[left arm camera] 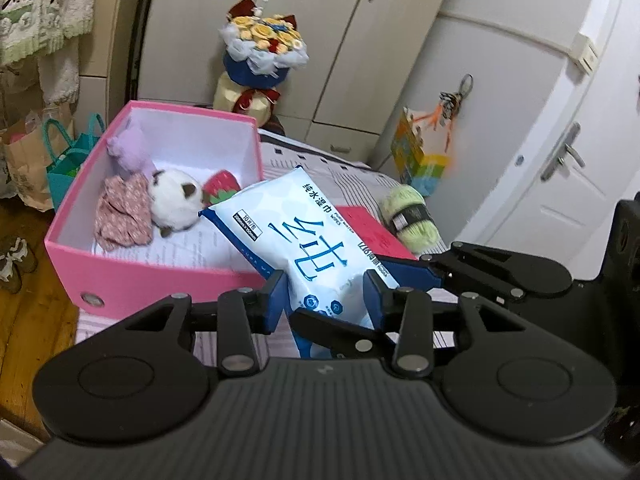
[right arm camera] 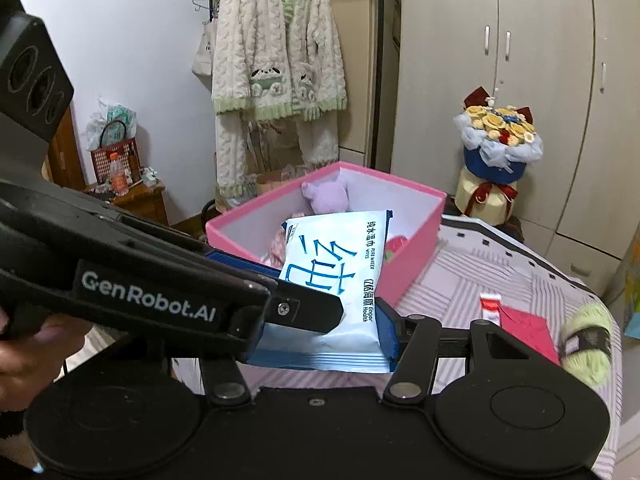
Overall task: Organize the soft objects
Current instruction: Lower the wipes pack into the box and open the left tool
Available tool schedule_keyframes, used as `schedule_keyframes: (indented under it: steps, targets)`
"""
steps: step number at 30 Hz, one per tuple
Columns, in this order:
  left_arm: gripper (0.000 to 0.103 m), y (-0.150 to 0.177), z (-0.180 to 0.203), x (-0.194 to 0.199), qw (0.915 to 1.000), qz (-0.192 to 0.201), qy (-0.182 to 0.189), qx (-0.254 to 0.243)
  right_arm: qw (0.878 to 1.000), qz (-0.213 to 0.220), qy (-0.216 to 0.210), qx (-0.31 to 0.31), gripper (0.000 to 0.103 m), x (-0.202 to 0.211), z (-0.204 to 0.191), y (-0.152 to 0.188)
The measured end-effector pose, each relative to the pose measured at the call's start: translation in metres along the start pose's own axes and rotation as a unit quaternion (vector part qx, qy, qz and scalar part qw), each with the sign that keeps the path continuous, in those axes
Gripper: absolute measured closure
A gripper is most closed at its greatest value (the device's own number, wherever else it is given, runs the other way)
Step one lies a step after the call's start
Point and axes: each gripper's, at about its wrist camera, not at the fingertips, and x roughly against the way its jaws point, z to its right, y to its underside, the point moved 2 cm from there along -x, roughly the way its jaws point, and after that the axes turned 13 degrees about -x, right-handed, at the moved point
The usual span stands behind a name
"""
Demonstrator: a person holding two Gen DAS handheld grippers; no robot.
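A white and blue pack of wet wipes point(left arm camera: 304, 236) is held above the striped bed, its far end over the near corner of the pink box point(left arm camera: 160, 280). My left gripper point(left arm camera: 326, 292) is shut on the pack's near end. The right gripper's fingers point(left arm camera: 408, 270) clamp it from the right side. In the right wrist view my right gripper point(right arm camera: 324, 332) is shut on the same pack point(right arm camera: 340, 264), and the left gripper's fingers point(right arm camera: 312, 312) cross in from the left. The box point(right arm camera: 408, 248) holds a purple plush point(left arm camera: 130, 150), floral cloth point(left arm camera: 122, 216), a white-brown plush point(left arm camera: 176, 200) and a strawberry toy point(left arm camera: 222, 190).
A pale green yarn ball point(left arm camera: 412, 216) and a red booklet point(left arm camera: 372, 232) lie on the bed to the right. Beyond stand a bouquet point(left arm camera: 264, 48), a colourful gift bag point(left arm camera: 420, 156) and a white door point(left arm camera: 560, 160). Pyjamas point(right arm camera: 276, 60) hang behind the box; a teal bag point(left arm camera: 68, 164) sits on the floor.
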Motion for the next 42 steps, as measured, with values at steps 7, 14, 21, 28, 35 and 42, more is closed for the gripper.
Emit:
schedule_keyframes:
  steps: [7, 14, 21, 28, 35, 42]
  targets:
    - [0.064, -0.019, -0.04, -0.025, 0.9995, 0.005, -0.003, 0.031, 1.0, 0.005, -0.019, -0.024, 0.041, -0.036, 0.006, -0.021]
    - [0.064, -0.027, -0.067, -0.048, 0.9987, 0.008, -0.009, 0.049, 0.999, 0.003, -0.022, -0.023, 0.042, -0.067, 0.011, -0.032]
    - [0.064, -0.053, -0.098, -0.083, 0.9976, -0.007, -0.032, 0.061, 0.998, -0.013, -0.033, -0.047, 0.042, -0.116, 0.029, -0.059]
    - [0.064, -0.071, -0.132, -0.122, 0.9946, -0.032, -0.05, 0.085, 0.994, -0.047, -0.043, -0.084, 0.042, -0.173, 0.05, -0.08]
    - [0.064, -0.064, -0.146, -0.145, 0.9916, -0.059, -0.049, 0.105, 0.987, -0.096, -0.064, -0.112, 0.039, -0.2, 0.067, -0.075]
    - [0.058, -0.067, -0.14, -0.131, 0.9918, -0.034, -0.087, 0.088, 0.994, -0.07, -0.041, -0.073, 0.031, -0.192, 0.06, -0.077]
